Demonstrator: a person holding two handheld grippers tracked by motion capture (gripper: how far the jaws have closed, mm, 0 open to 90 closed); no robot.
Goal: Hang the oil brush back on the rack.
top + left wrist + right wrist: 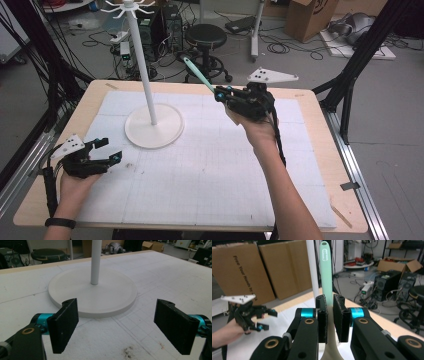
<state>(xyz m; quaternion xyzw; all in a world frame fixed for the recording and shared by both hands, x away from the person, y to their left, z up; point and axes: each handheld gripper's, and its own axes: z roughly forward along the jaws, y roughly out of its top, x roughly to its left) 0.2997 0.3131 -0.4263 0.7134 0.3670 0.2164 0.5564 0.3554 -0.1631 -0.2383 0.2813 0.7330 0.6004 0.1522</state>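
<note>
A white stand with a round base [154, 128] and a tall pole [144, 70] rises at the table's back left, with hooks [127, 7] at its top. My right gripper [221, 93] is held above the table's back middle, shut on a mint-green utensil handle [197, 73] that points up and back toward the pole. In the right gripper view the handle [325, 270] stands between the pads [322, 317], with a cream part below. My left gripper [107, 149] rests low at the front left, open and empty. Its jaws [117, 327] face the stand base [92, 292].
A white gridded mat [210, 165] covers the wooden table [327, 165]. Dark smudges [128, 352] mark the mat near the left gripper. Behind the table are a black stool [206, 36], cables, computers and cardboard boxes [310, 17].
</note>
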